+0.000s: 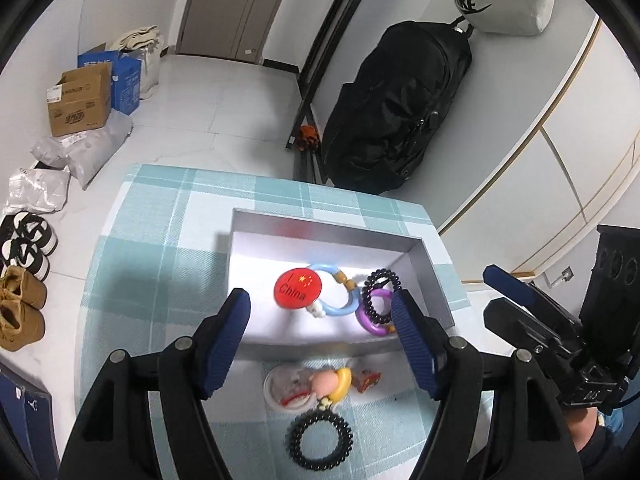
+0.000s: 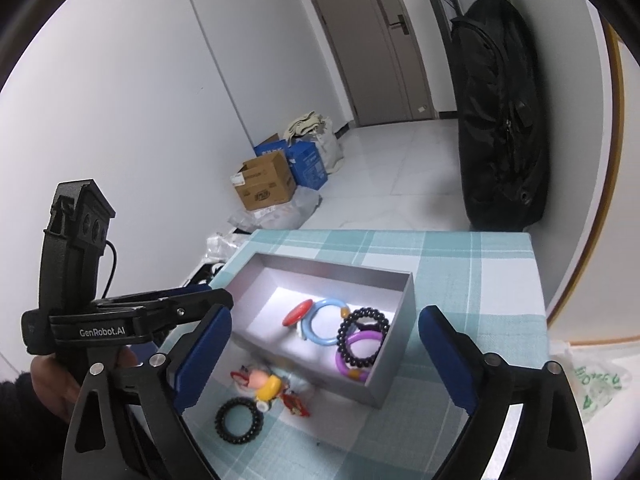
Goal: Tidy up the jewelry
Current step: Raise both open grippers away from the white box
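Observation:
An open grey box (image 1: 320, 229) (image 2: 394, 372) stands on the checked tablecloth (image 1: 160, 264). In it lie a red badge (image 1: 295, 289) (image 2: 298, 312), a blue ring (image 1: 336, 311) (image 2: 320, 323), a black coil band (image 1: 382, 294) (image 2: 362, 332) and a purple ring (image 1: 370, 323) (image 2: 356, 355). In front of the box lie another black coil band (image 1: 319, 440) (image 2: 237, 420), a small yellow and pink figure charm (image 1: 332, 384) (image 2: 266, 386) and a red trinket (image 1: 368, 380) (image 2: 296, 402). My left gripper (image 1: 320, 298) (image 2: 218, 294) hangs open over the box's near wall. My right gripper (image 2: 326, 314) (image 1: 488, 292) is open wide, nothing in it.
A big black bag (image 1: 400, 112) leans on the wall behind the table. Cardboard boxes (image 1: 80, 100), parcels and shoes (image 1: 24, 248) line the floor at the left. A door (image 2: 372, 40) is at the back. A plastic bag (image 2: 588, 380) lies right of the table.

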The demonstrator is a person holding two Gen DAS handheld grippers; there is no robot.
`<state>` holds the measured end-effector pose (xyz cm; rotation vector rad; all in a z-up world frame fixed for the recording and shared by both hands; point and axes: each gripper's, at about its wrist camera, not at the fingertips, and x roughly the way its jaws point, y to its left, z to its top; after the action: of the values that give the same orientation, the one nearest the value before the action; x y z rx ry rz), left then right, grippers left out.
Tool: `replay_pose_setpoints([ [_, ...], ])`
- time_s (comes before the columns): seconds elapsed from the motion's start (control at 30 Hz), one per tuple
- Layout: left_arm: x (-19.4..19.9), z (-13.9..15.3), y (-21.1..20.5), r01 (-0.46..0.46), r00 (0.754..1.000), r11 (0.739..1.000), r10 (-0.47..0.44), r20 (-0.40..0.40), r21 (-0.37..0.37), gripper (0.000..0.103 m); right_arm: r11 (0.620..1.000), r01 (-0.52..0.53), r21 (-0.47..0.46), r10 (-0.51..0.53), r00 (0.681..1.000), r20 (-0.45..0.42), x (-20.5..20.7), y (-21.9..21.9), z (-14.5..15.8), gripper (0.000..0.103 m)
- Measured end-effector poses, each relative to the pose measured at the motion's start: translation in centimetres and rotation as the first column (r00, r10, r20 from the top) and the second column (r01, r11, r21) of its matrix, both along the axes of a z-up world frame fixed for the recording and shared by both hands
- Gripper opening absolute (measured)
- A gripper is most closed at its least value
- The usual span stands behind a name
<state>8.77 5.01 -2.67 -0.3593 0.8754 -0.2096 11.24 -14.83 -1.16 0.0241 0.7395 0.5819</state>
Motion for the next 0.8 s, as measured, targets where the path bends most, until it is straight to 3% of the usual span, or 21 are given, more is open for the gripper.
replay_pose_setpoints([
  [0.17,-1.7,0.2,0.1,-0.024,1.000,0.998,0.024,0.020,0.050,0.070,1.000,0.005,-0.027,-0.005,1.000,0.002,-0.9,0.0,-0.1,0.100],
  [0.23,-2.3,0.1,0.0,-0.031,0.999,0.997,0.030,0.019,0.066,0.077,0.999,0.007,-0.038,-0.007,1.000,-0.002,-1.3,0.1,-0.2,0.101],
  [0.33,-3.1,-0.3,0.0,-0.040,0.999,0.996,0.039,0.005,0.076,0.079,0.998,0.014,-0.062,-0.014,1.000,-0.002,-1.9,0.2,-0.3,0.103],
  [0.57,-4.8,-1.9,-1.0,0.014,0.999,0.987,-0.008,-0.036,0.157,0.079,0.990,0.019,-0.140,-0.022,1.000,-0.015,-3.4,0.6,-1.3,0.103],
  [0.8,-5.7,-3.1,-1.7,0.075,0.994,0.980,-0.059,-0.091,0.185,0.079,0.983,0.050,-0.174,-0.061,0.996,-0.060,-3.8,0.0,-2.2,0.103],
])
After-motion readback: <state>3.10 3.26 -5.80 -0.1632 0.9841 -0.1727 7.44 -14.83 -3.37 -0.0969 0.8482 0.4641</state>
